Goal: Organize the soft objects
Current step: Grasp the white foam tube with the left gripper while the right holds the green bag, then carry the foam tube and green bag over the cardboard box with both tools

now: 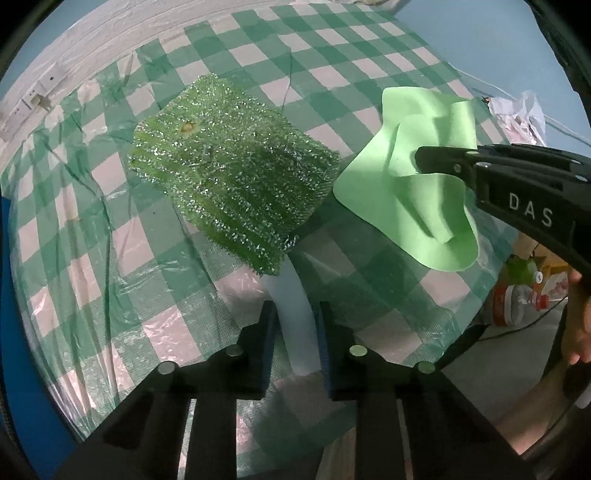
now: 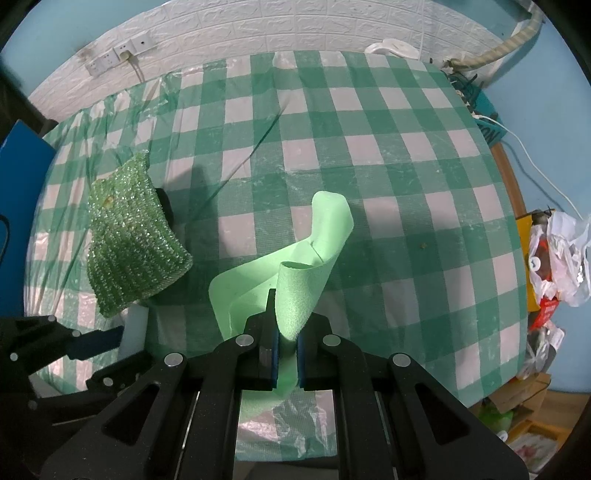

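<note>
1. Two grippers, both pointing steeply down over a green-and-white checked tablecloth (image 2: 369, 155) under clear plastic film.
2. Left gripper (image 1: 297, 332): pads clamped on a white handle (image 1: 295, 317) bearing a glittery green scrubber (image 1: 232, 170), lifted above the cloth and tilted.
3. Right gripper (image 2: 287, 354): blue pads pinched tight on a curled light-green foam sheet (image 2: 295, 280), lower edge near the cloth, upper flap standing up.
4. Scrubber just beside the foam sheet, apart, on its left.
5. Farther back: white brick-pattern wall (image 2: 258, 26) with sockets (image 2: 118, 55); crumpled plastic bags (image 2: 557, 258) off the table's right edge.
</note>
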`<state>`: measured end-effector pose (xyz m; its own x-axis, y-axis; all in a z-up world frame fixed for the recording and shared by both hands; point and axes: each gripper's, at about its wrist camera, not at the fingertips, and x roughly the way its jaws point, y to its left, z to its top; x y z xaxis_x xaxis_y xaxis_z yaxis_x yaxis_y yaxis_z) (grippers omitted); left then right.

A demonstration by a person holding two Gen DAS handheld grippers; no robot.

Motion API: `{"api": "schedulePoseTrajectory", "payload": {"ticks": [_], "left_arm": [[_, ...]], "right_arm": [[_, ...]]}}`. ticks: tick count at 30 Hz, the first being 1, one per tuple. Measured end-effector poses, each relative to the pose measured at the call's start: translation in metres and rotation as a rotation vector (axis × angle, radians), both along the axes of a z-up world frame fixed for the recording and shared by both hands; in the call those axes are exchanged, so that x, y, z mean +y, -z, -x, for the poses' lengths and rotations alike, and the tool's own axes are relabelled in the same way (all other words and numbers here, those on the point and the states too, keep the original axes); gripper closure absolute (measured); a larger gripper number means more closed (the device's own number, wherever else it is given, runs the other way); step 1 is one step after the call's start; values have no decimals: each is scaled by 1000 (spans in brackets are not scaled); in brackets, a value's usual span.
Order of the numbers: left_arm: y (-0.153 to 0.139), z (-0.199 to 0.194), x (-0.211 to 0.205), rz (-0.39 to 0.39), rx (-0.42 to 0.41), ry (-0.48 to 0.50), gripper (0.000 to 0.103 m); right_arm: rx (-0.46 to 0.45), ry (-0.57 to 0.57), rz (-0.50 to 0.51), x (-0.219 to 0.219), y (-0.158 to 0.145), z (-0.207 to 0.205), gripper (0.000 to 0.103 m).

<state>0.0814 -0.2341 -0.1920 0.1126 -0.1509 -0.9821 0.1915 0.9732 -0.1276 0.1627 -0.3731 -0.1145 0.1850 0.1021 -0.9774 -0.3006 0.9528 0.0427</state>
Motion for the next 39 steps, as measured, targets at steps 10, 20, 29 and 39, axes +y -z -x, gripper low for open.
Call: {"api": "schedulePoseTrajectory", "payload": {"ticks": [10, 20, 29, 39], "left_arm": [[-14, 3, 17, 14, -29, -15, 89], [-32, 14, 42, 2, -89, -37, 89], [-57, 13, 59, -22, -162, -56, 89], [-78, 11, 84, -44, -216, -102, 89]], "right_arm": [[-18, -13, 4, 5, -5, 3, 97], [-61, -34, -9, 10, -25, 6, 97], [-112, -58, -23, 21, -48, 6, 97], [-168, -87, -47, 32, -74, 8, 97]]}}
